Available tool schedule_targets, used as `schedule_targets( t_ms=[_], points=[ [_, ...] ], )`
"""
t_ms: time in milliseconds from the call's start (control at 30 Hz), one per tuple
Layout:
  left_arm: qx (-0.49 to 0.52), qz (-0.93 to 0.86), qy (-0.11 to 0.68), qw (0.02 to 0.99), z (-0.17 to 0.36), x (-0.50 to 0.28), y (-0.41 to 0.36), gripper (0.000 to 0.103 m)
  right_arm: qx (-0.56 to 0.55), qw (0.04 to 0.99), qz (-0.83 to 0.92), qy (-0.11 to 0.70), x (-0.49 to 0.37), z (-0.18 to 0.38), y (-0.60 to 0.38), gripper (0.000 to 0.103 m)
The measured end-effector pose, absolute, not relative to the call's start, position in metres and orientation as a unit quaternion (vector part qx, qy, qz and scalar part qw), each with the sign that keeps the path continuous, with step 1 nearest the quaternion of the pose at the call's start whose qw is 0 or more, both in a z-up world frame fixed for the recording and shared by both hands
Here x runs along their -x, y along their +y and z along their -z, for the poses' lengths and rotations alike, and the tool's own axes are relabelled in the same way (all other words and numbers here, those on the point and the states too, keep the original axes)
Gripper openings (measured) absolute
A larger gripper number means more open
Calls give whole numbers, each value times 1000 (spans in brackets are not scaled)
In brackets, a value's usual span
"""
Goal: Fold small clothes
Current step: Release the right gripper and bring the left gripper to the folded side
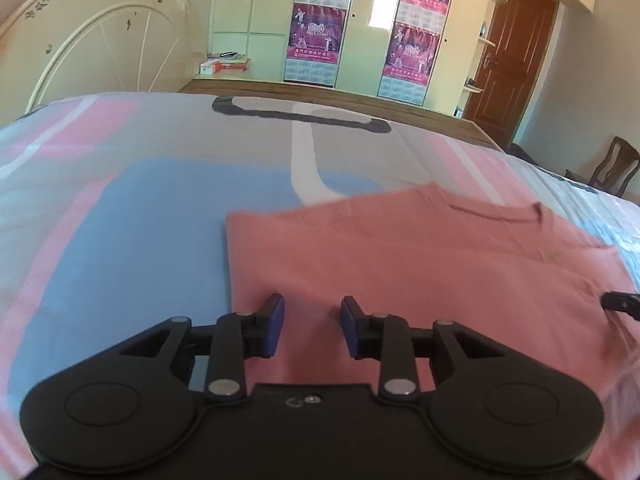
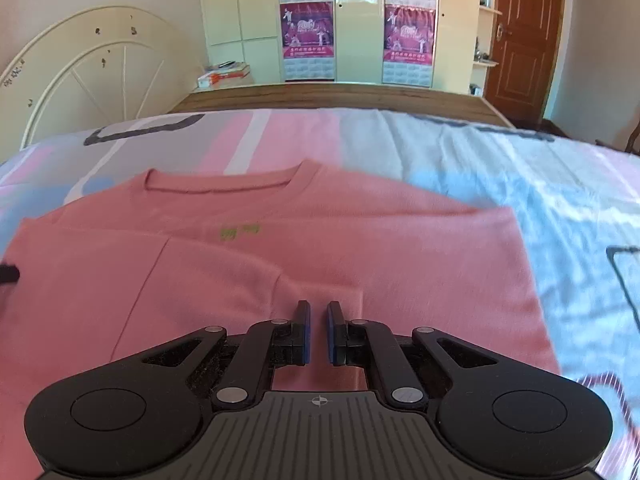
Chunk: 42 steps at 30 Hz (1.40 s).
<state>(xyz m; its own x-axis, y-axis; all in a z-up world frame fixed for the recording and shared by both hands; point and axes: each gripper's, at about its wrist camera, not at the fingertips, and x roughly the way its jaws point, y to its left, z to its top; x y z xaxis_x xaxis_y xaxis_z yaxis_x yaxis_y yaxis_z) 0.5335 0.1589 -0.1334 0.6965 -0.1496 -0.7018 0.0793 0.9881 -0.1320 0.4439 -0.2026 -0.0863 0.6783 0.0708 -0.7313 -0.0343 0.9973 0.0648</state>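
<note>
- Here, a pink T-shirt lies flat on a bed sheet patterned in blue, pink and grey blocks, its round collar toward the far side of the bed.
- The shirt's sides are folded inward, so its outline is roughly a rectangle; a sleeve lies across the front, and a small green print shows below the collar.
- The left gripper hangs over the near left part of the shirt, close to its straight left edge. Its blue-padded jaws stand apart, with nothing clasped between them; only the flat cloth shows in the gap.
- The right gripper is over the near middle of the shirt, beside the folded sleeve's edge. Its jaws are drawn nearly together, leaving a thin slit; no cloth can be seen pinched in it.
- In each wrist view, a dark tip of the other gripper pokes in at the frame's edge, over the shirt.
- Beyond the bed stand a cream arched headboard, a pale wardrobe with magenta calendar posters, and a brown door.
- A wooden chair stands at the right in the left wrist view.
</note>
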Motion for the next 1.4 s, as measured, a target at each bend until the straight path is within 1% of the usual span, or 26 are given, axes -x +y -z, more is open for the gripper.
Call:
schedule_targets(
  t_ms=[133,233,300,367,400,533,633,700,767,867,900,967,1133,1167,1233,1300,1333,1367,1400],
  points=[
    [74,62,376,922,140,-568,175,28,-7,915,-25,403,-449,90,-205,6],
    [76,70,377,921,141,-577,181,27,12,915,-24,403,-450,89,-201,6],
    [72,73,368,924,132,-568,174,35,2,922,-21,386,-448,79,-197,6],
    [51,92,357,928,129,-559,157,49,-29,928,-45,370,-451,72,-183,6],
    [43,99,357,928,129,-554,147,50,-38,926,-65,370,-455,72,-171,6],
    [-2,109,351,930,134,-540,113,50,-24,914,-142,380,-472,83,-105,6],
    [-6,70,345,936,139,-544,130,50,11,912,-159,378,-474,90,-84,6],
    [5,41,356,934,143,-557,152,51,3,917,-131,376,-476,93,-103,6],
    [18,43,365,930,147,-567,169,50,-12,921,-51,386,-480,96,-138,6],
    [6,38,369,928,138,-564,167,50,-54,916,-38,396,-479,97,-174,6],
    [13,42,363,931,132,-556,166,50,-48,917,-38,394,-477,94,-177,6],
    [37,57,341,937,122,-532,162,54,-36,923,-50,379,-466,83,-172,6],
    [22,56,338,939,132,-481,136,53,-2,919,-124,374,-431,80,-135,6],
    [31,43,335,941,134,-472,138,51,3,916,-135,377,-424,82,-130,6],
    [47,31,325,944,137,-455,146,52,11,916,-149,373,-402,84,-129,6],
    [23,19,352,935,145,-450,150,51,32,923,-114,366,-390,88,-139,6],
    [19,20,366,930,149,-449,153,52,24,923,-75,377,-387,93,-156,6],
    [28,23,363,931,148,-447,157,52,-4,921,-51,387,-383,96,-173,6],
    [34,19,370,928,143,-446,158,50,-38,920,-44,387,-380,96,-188,6]
  ],
)
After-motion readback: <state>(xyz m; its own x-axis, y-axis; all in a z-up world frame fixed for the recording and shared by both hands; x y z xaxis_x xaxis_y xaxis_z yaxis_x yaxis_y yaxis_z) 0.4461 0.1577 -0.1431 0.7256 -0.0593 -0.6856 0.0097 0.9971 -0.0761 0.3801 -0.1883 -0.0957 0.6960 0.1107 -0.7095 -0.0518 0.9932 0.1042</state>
